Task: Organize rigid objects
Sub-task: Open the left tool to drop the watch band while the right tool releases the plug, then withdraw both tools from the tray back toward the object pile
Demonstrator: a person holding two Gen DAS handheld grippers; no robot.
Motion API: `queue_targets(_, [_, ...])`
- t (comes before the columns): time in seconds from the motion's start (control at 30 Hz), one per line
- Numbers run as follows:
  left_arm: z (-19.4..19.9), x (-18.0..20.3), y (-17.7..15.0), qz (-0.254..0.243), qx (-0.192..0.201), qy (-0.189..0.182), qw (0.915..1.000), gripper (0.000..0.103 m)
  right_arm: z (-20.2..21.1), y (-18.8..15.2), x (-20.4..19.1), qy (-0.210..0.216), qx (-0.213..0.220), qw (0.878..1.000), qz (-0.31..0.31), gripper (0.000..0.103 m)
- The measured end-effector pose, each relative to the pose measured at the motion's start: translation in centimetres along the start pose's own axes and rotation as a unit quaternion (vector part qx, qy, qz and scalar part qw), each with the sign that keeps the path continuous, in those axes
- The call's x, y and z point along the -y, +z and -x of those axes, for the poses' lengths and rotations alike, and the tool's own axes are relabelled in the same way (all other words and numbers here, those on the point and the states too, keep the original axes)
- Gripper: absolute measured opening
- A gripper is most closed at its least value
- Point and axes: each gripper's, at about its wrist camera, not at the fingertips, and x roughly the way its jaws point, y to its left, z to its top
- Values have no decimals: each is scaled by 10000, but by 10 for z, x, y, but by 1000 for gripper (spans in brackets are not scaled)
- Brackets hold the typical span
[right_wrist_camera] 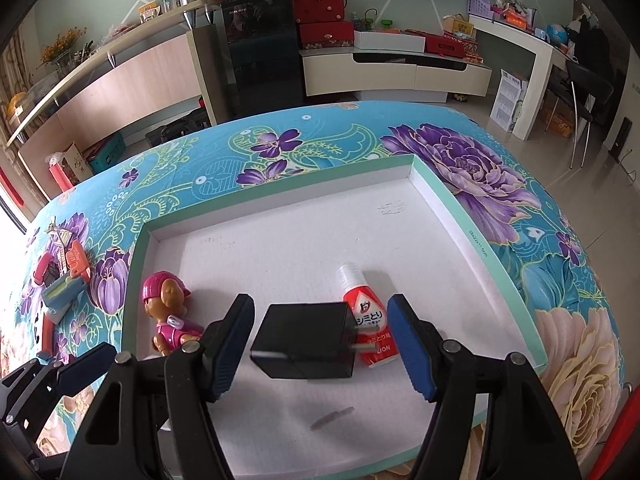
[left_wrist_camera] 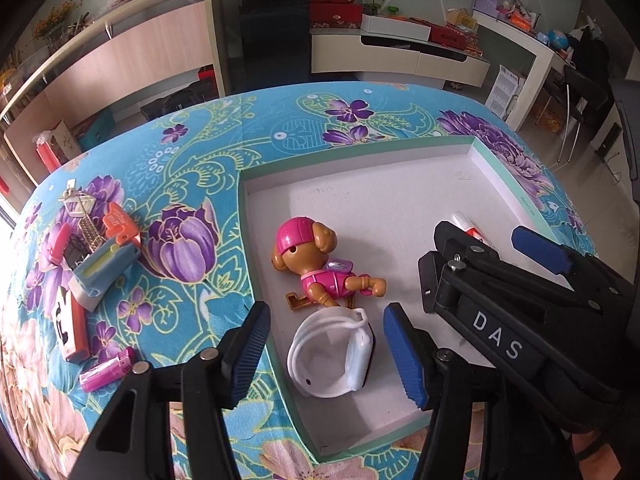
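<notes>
A shallow white tray with a green rim (left_wrist_camera: pixel 400 200) (right_wrist_camera: pixel 280 248) lies on the flowered tablecloth. In it lie a pink toy dog (left_wrist_camera: pixel 320 268) (right_wrist_camera: pixel 168 312), a white smartwatch (left_wrist_camera: pixel 332 356), a black charger plug (right_wrist_camera: pixel 304 340) and a red stain-remover bottle (right_wrist_camera: pixel 368 320) (left_wrist_camera: pixel 466 224). My left gripper (left_wrist_camera: pixel 326 354) is open, its fingers either side of the watch. My right gripper (right_wrist_camera: pixel 320 340) is open around the black plug, which rests on the tray floor. The right gripper also shows in the left wrist view (left_wrist_camera: pixel 480 248).
On the cloth left of the tray lie a pile with keys (left_wrist_camera: pixel 80 216), an orange tag (left_wrist_camera: pixel 120 224), a blue-and-white box (left_wrist_camera: pixel 102 268), a red-edged card (left_wrist_camera: pixel 72 324) and a pink lighter (left_wrist_camera: pixel 106 370). Cabinets and shelves stand beyond the table.
</notes>
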Motion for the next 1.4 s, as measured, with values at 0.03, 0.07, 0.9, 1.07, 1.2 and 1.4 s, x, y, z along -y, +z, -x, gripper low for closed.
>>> queue_targets(0.03, [1, 0, 1, 9, 18, -1, 10000, 65, 0, 0, 1, 24, 8, 10000, -25, 76])
queue_targets(0.07, [2, 0, 1, 9, 35, -7, 10000, 65, 1, 1, 1, 55, 28, 10000, -50, 77])
queue_targets(0.9, [14, -34, 6, 437, 248, 381, 9980, 103, 16, 6, 3, 132, 462, 9986, -237, 94])
queue_targets(1.07, [16, -42, 6, 519, 250, 452, 9973, 103, 18, 7, 6, 109, 570, 9977, -346, 96])
queue_targets(1.2, [17, -56, 7, 733, 289, 552, 9954, 103, 20, 7, 6, 52, 652, 9972, -365, 103])
queue_targets(1.4, [21, -82, 7, 1082, 407, 856, 9896, 103, 19, 6, 1, 90, 636, 9974, -311, 103])
